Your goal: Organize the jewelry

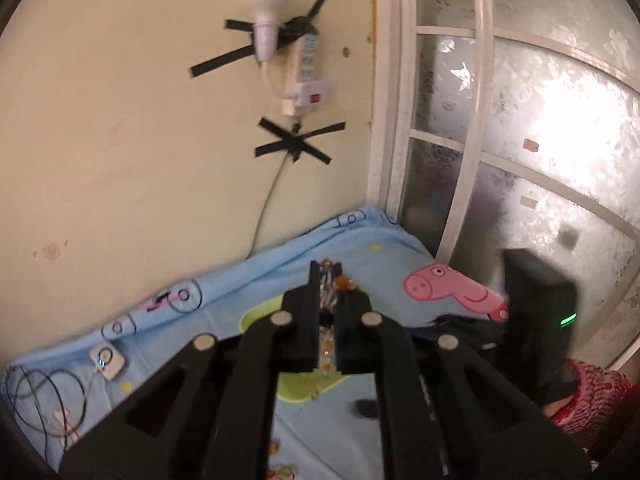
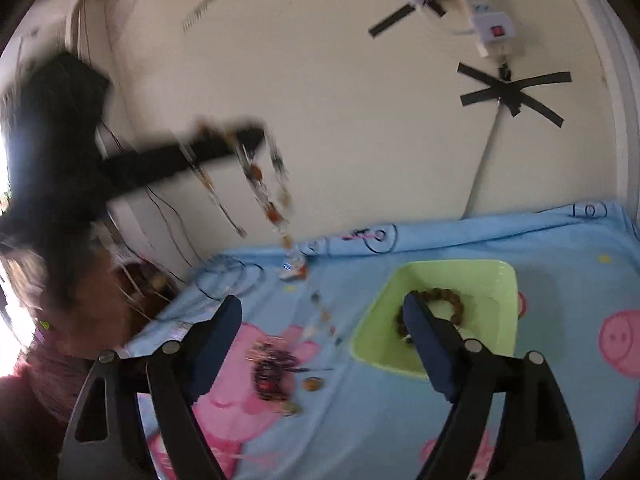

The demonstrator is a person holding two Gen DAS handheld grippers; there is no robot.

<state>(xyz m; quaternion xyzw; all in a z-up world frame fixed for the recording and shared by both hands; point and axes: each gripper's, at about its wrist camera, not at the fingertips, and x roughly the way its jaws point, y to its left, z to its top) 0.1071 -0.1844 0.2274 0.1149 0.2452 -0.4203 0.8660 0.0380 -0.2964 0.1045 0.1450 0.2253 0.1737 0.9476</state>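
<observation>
One bracelet (image 2: 430,312) lies in my green tray (image 2: 496,280) already, my left gripper (image 1: 326,276) is clamped on a beaded necklace (image 2: 272,196) lifted over the sheet (image 2: 360,420), my right gripper (image 2: 320,320) gapes empty, and a dark tangle (image 2: 272,372) waits near

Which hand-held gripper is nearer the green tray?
Right. The right hand-held gripper hovers open beside the green tray; the left hand-held gripper is raised, clamping a beaded necklace.

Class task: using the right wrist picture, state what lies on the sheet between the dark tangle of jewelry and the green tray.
In the right wrist view, between the dark jewelry tangle and the green tray, a small amber bead lies on the blue sheet.
</observation>
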